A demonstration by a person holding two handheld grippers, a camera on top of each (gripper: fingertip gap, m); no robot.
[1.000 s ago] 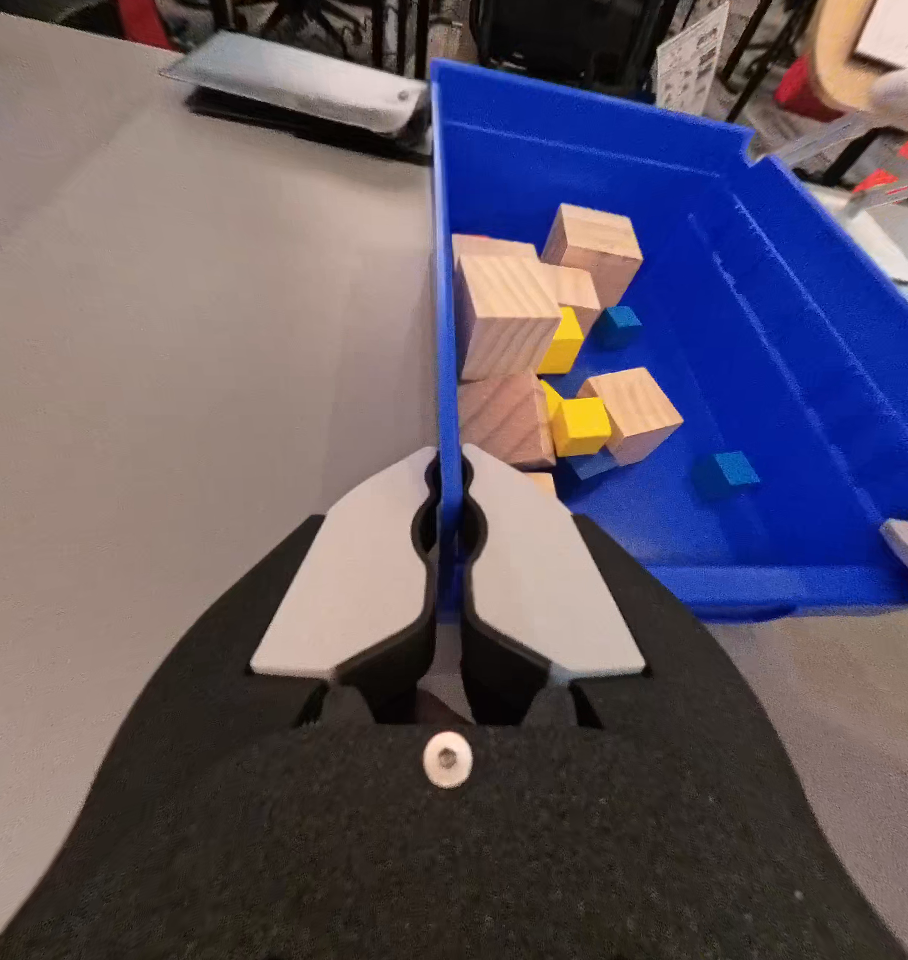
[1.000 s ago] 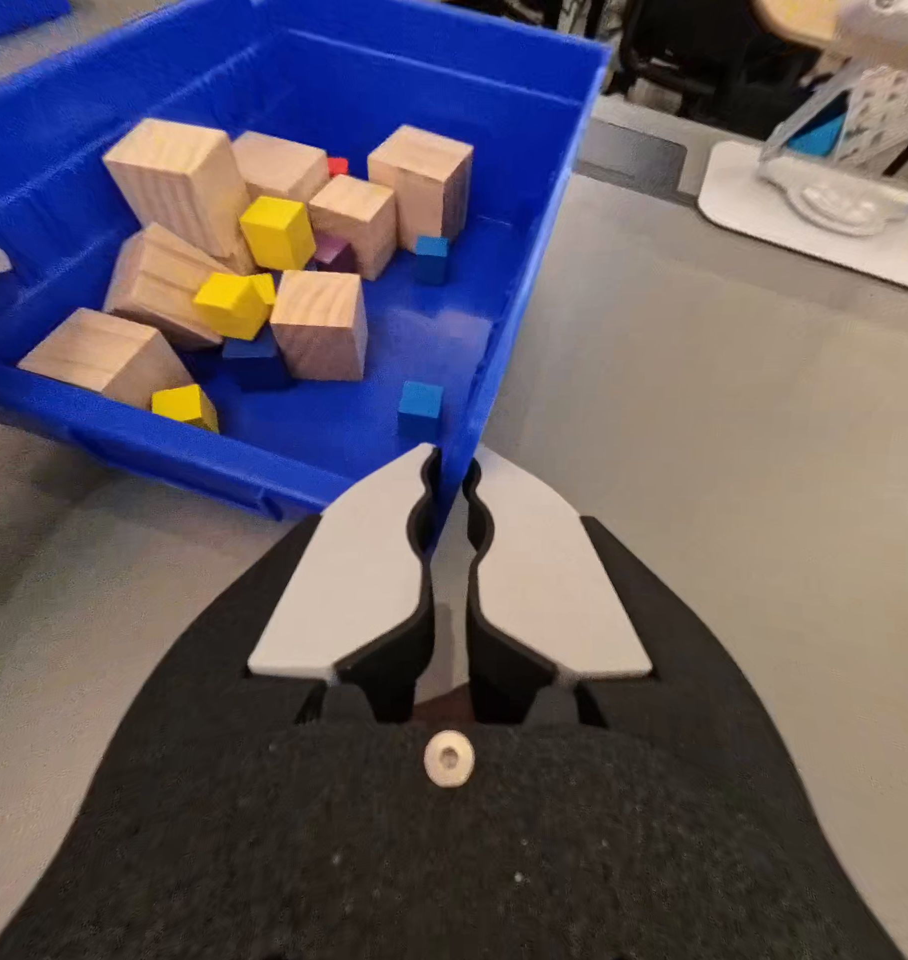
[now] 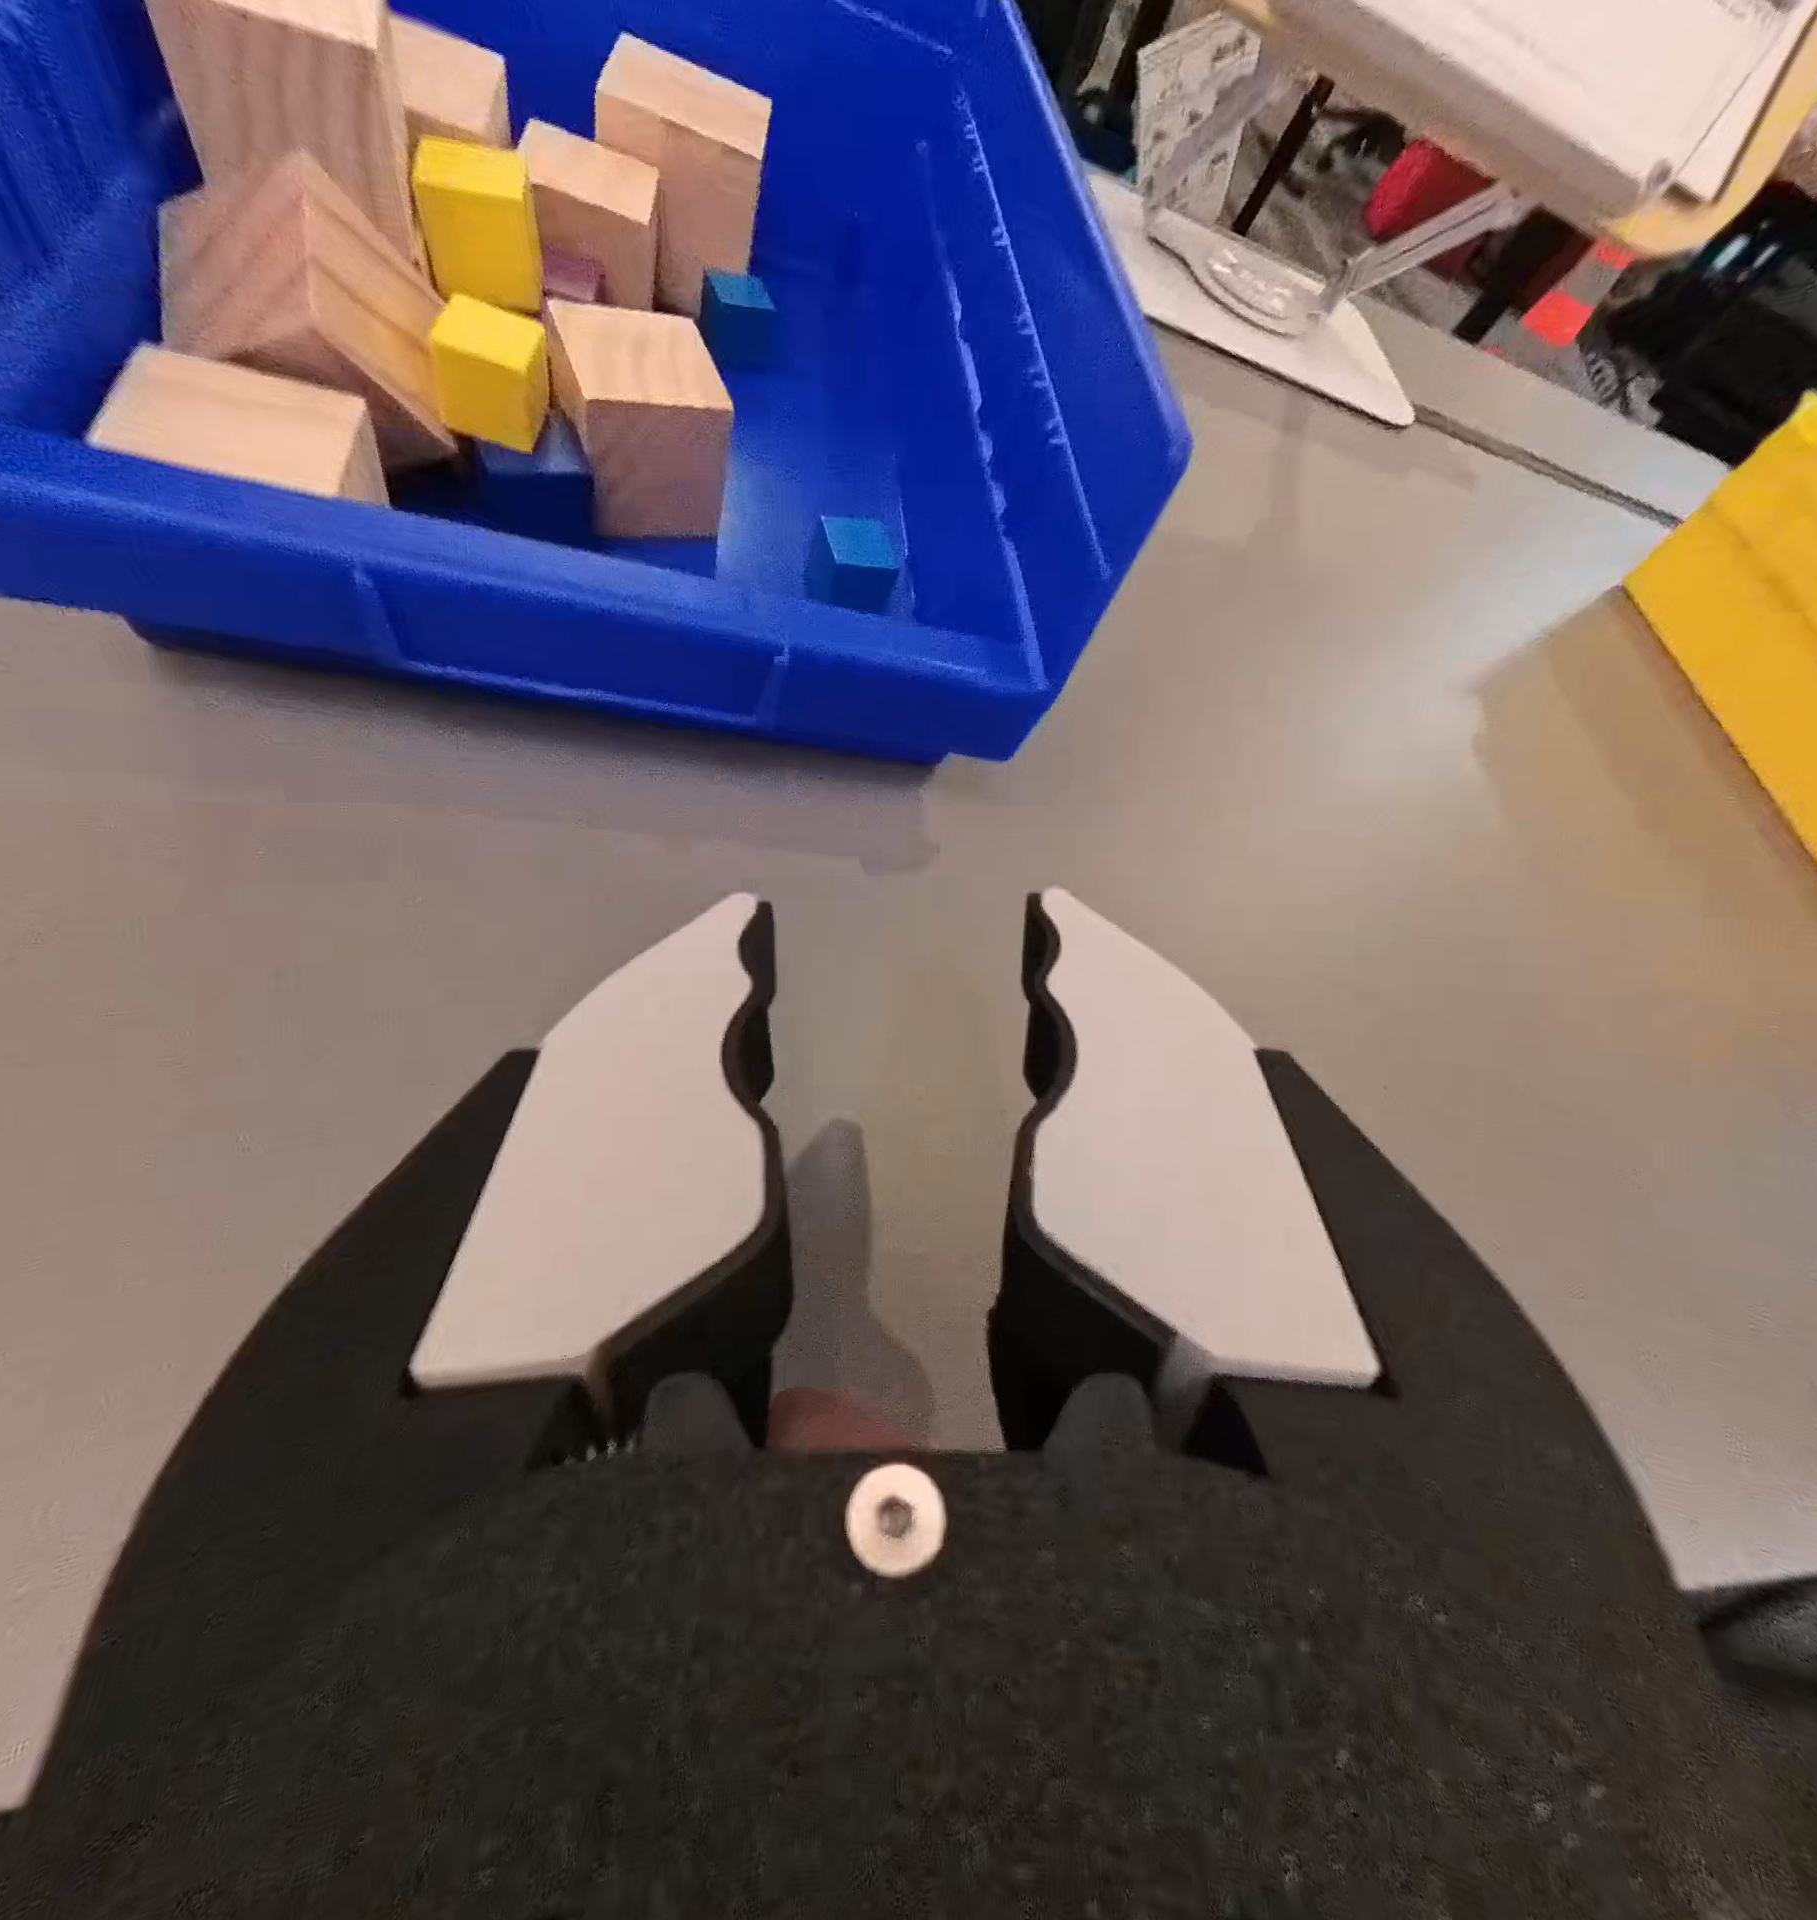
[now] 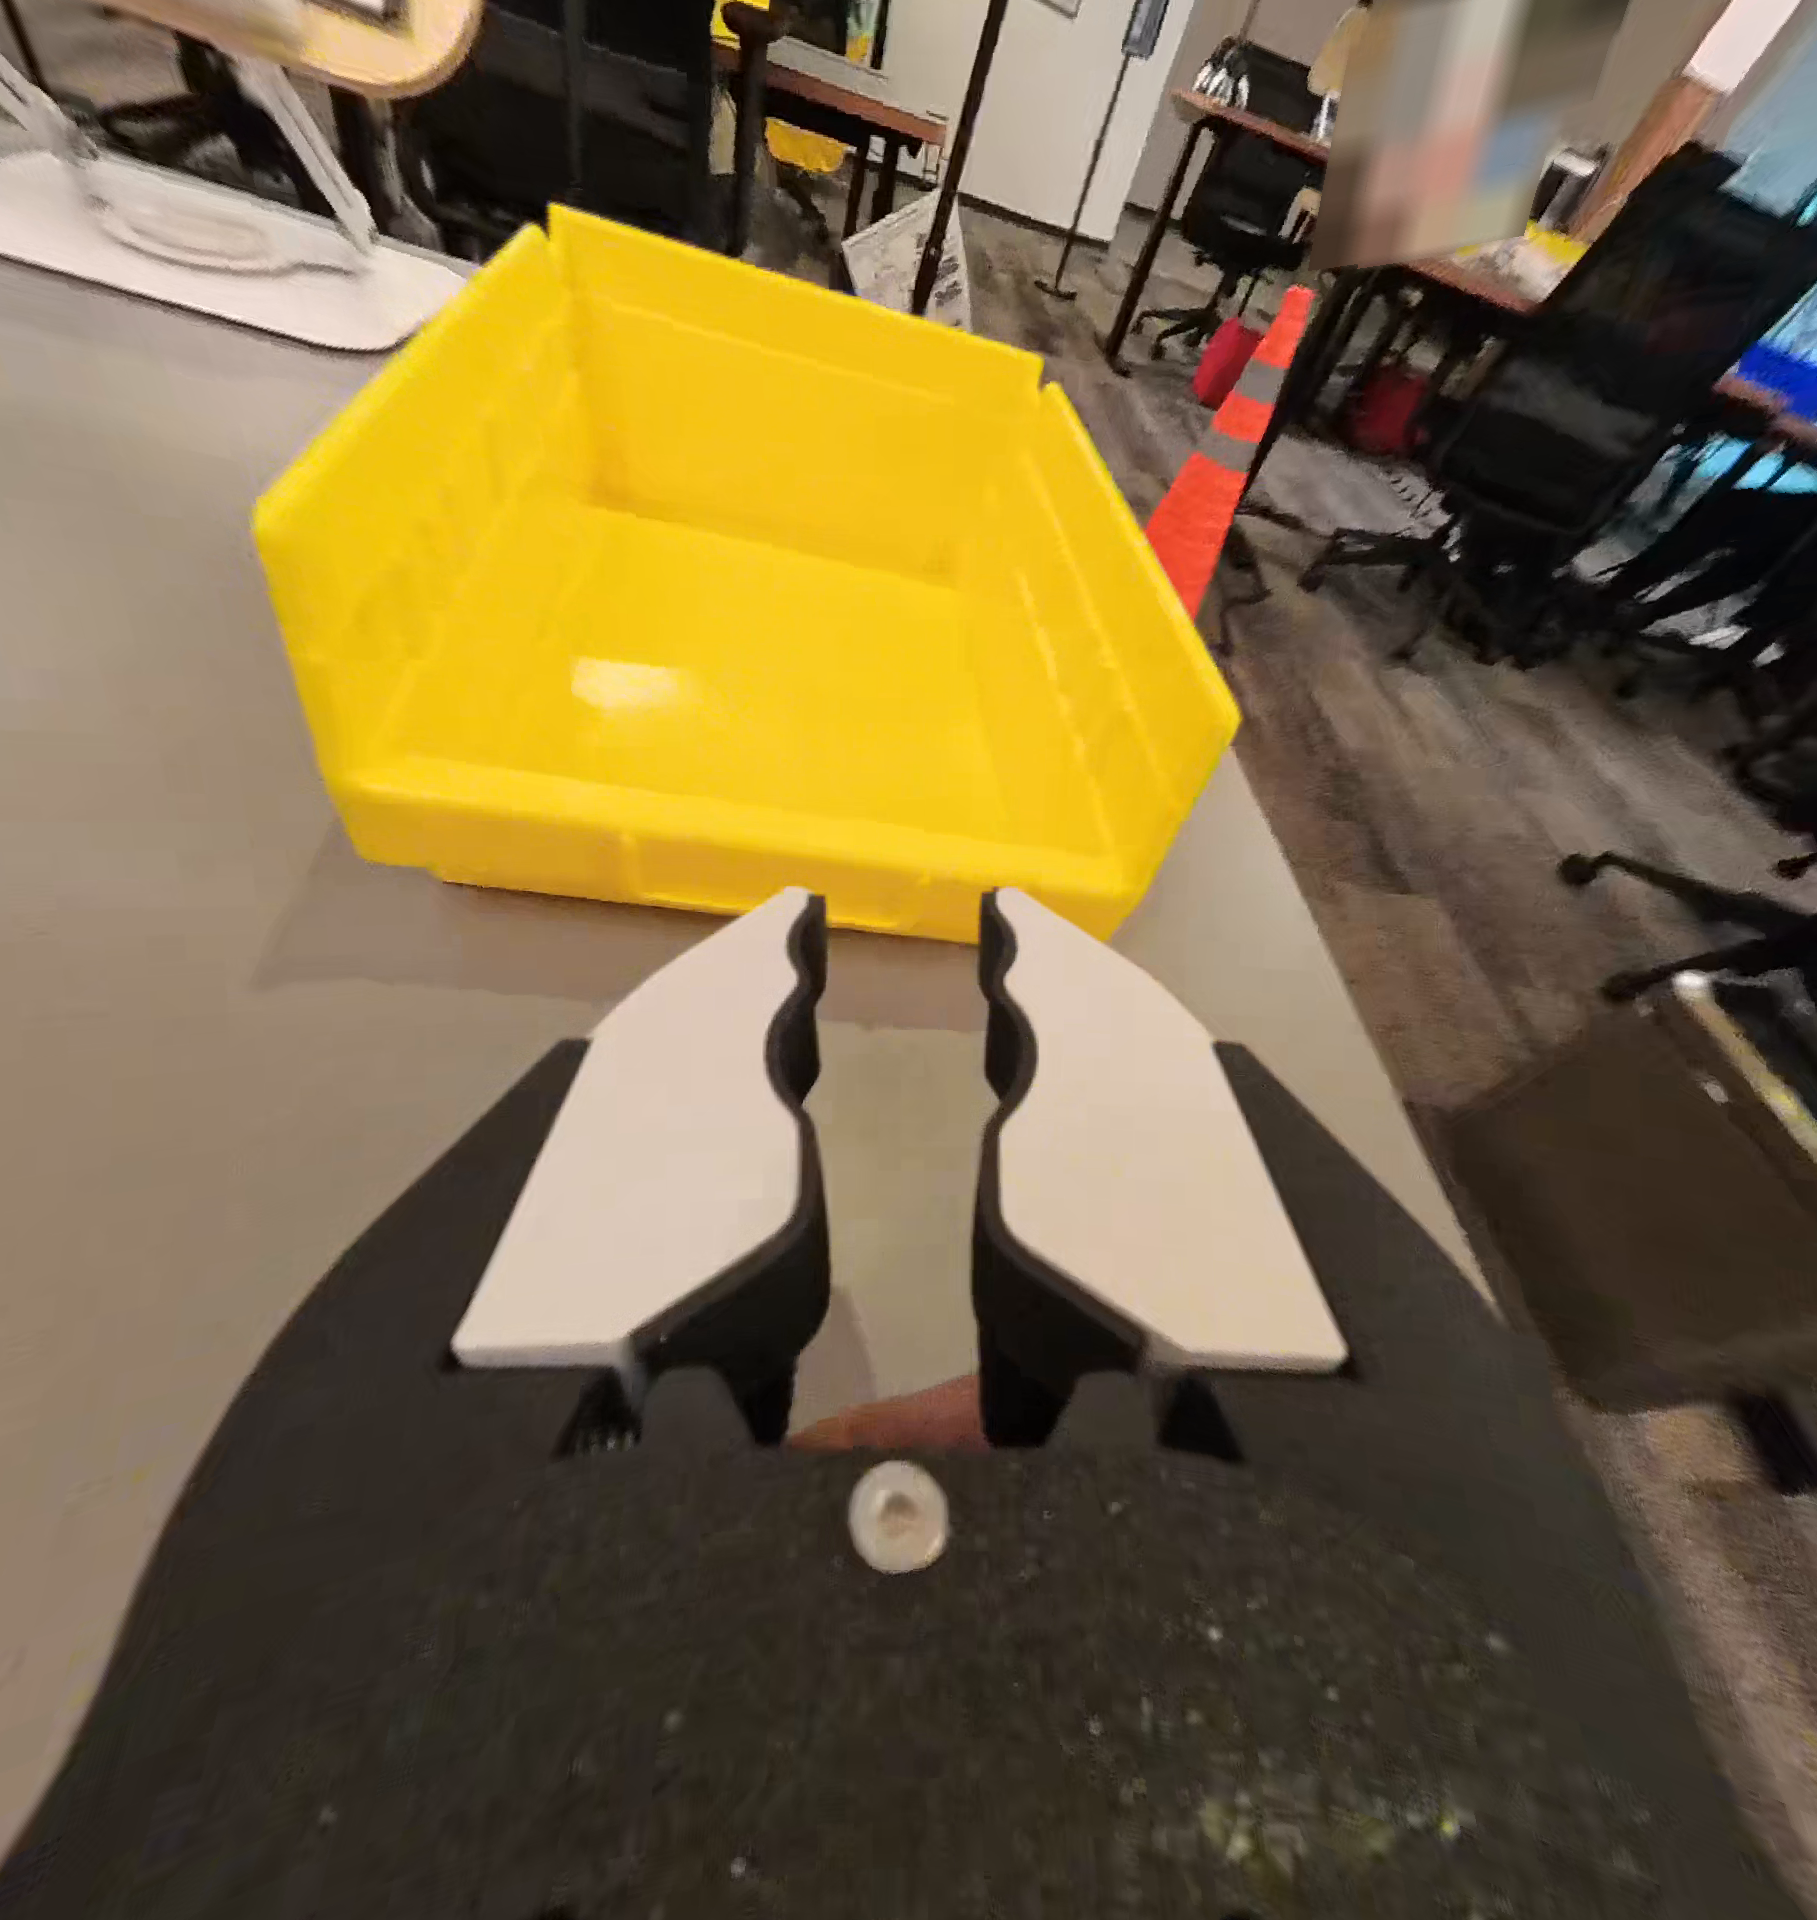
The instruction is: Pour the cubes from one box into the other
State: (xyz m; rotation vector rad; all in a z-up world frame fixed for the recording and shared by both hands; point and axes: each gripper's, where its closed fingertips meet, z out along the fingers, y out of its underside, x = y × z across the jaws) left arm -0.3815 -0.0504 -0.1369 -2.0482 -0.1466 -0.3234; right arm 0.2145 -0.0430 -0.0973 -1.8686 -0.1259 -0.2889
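A blue box (image 3: 571,665) stands on the grey table at the upper left of the left wrist view. It holds several wooden cubes (image 3: 644,426), yellow cubes (image 3: 488,364) and small blue cubes (image 3: 852,561). My left gripper (image 3: 899,914) is open and empty, a little back from the box's near wall. A yellow box (image 4: 738,842) stands empty in the right wrist view; its corner also shows in the left wrist view (image 3: 1766,623). My right gripper (image 4: 902,909) is open and empty, just short of the yellow box's near wall.
The table's right edge (image 4: 1330,935) runs close by the yellow box, with floor, an orange cone (image 4: 1226,457) and office chairs beyond. A white mat with a clear stand (image 3: 1268,281) lies at the table's far side, between the two boxes.
Both grippers have let go of the blue box's side walls, opened and pulled back. The right gripper has swung right and faces the yellow box. The blue box rests on the table.
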